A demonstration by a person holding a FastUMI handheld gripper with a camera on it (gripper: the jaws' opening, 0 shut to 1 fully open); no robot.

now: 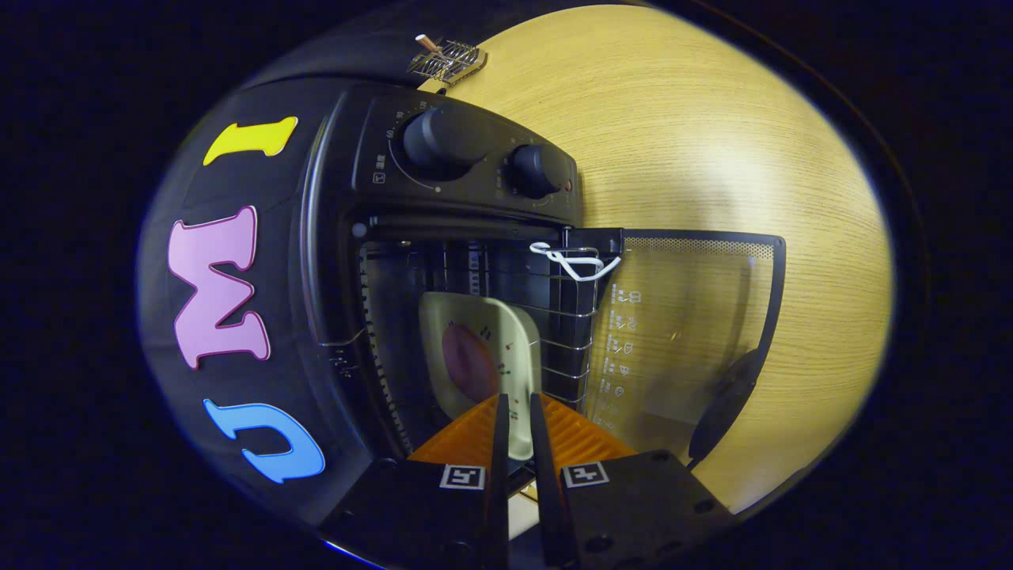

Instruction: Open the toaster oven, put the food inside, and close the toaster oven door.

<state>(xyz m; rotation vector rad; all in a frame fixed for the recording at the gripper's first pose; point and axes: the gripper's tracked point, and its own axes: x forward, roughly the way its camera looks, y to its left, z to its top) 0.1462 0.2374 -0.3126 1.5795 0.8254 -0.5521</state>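
The black toaster oven (467,178) stands open, its glass door (688,332) folded down flat over the wooden table (712,134). Inside the cavity a pale square plate (483,324) rests on the wire rack (571,340), with a brownish piece of food (468,362) on it. My gripper (518,408) reaches into the oven's mouth. Its two fingers stand nearly together, with the plate's near rim pinched in the narrow gap between them. The door's dark handle (724,404) lies beside the fingers at the door's outer edge.
Two round knobs (443,134) (532,169) sit on the oven's control panel. A white wire loop (574,261) hangs at the door's hinge corner. A small metal grill piece with a wooden handle (447,59) lies on the table beyond the oven.
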